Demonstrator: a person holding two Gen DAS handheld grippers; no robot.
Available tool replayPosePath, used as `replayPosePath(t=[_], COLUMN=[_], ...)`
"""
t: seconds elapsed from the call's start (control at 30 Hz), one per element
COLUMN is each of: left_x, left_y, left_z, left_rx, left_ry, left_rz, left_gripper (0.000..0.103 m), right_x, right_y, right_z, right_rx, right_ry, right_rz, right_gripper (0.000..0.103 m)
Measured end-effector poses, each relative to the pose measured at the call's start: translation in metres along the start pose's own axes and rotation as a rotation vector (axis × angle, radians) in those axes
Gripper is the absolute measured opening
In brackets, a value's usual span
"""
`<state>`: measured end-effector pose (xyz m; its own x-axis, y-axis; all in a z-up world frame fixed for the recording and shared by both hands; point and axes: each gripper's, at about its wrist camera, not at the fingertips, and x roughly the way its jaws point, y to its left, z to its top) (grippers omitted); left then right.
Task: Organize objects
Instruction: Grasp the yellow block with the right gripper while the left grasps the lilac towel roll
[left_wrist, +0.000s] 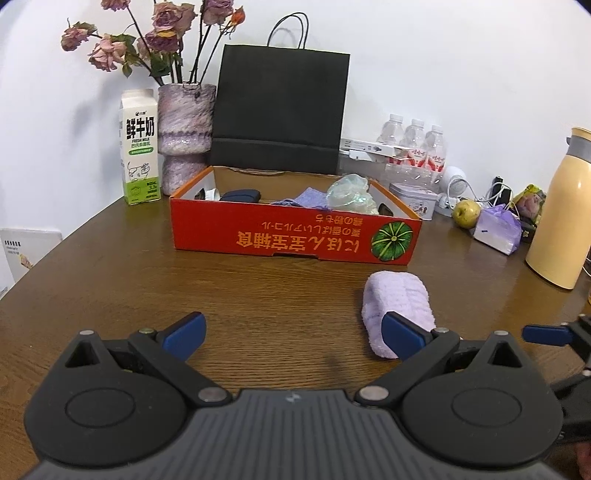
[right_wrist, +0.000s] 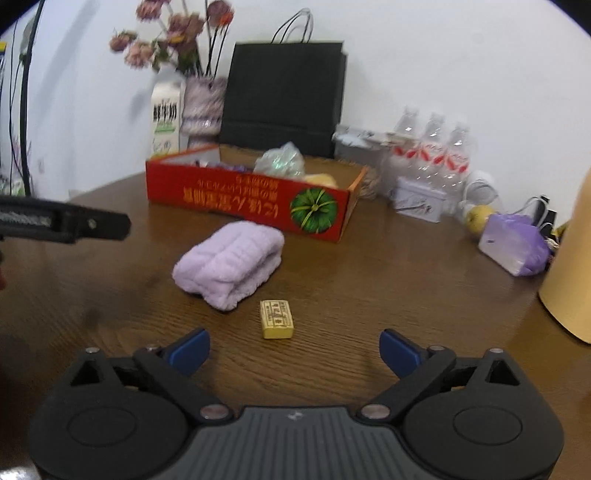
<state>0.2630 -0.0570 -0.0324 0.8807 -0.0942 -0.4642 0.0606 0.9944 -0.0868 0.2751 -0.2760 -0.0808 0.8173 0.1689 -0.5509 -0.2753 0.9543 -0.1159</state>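
Observation:
A folded lilac towel (left_wrist: 399, 310) lies on the wooden table in front of a red cardboard box (left_wrist: 295, 236). My left gripper (left_wrist: 293, 338) is open and empty, its right pad beside the towel's near end. In the right wrist view the towel (right_wrist: 229, 262) lies left of centre and a small yellow block (right_wrist: 277, 319) sits just ahead of my right gripper (right_wrist: 295, 350), which is open and empty. The box (right_wrist: 251, 199) holds a crumpled clear bag (left_wrist: 349, 192), a purple cloth and dark items.
A black paper bag (left_wrist: 280, 110), a vase of dried roses (left_wrist: 184, 136) and a milk carton (left_wrist: 139, 147) stand behind the box. Water bottles (left_wrist: 413, 147), a tin, an apple (left_wrist: 466, 213), a purple packet and a yellow flask (left_wrist: 561, 214) crowd the right side.

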Motion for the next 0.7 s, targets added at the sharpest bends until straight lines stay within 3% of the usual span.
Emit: replayPosePath(t=[0.2,0.3,0.33,0.53,0.7], left_x=[0.0,-0.001,-0.001,-0.002,-0.001], left_y=[0.003,0.004,0.005,0.006,0.004], left_z=[0.001,0.001,0.002,0.001,0.0], left_rx=[-0.012,-0.025,-0.03,-0.032,-0.023], left_ry=[0.001,-0.002,-0.003,-0.003,-0.003], left_rz=[0.005,0.007,0.008,0.007,0.005], left_gripper=[0.103,0.103,0.103,0.103,0.103], right_x=[0.03,0.035,0.035,0.026,0.011], right_y=[-0.004,-0.009,-0.009,-0.009,-0.009], right_z=[0.013,0.016,0.016,0.015,0.014], right_rx=[0.035,0.074,0.079,0.09,0.087], right_ry=[0.052,0.049,0.045,-0.007,-0.103], right_rz=[0.052,0.104,0.102,0.067,0.013], right_gripper=[0.065,0.025,0.02,0.02,0.02])
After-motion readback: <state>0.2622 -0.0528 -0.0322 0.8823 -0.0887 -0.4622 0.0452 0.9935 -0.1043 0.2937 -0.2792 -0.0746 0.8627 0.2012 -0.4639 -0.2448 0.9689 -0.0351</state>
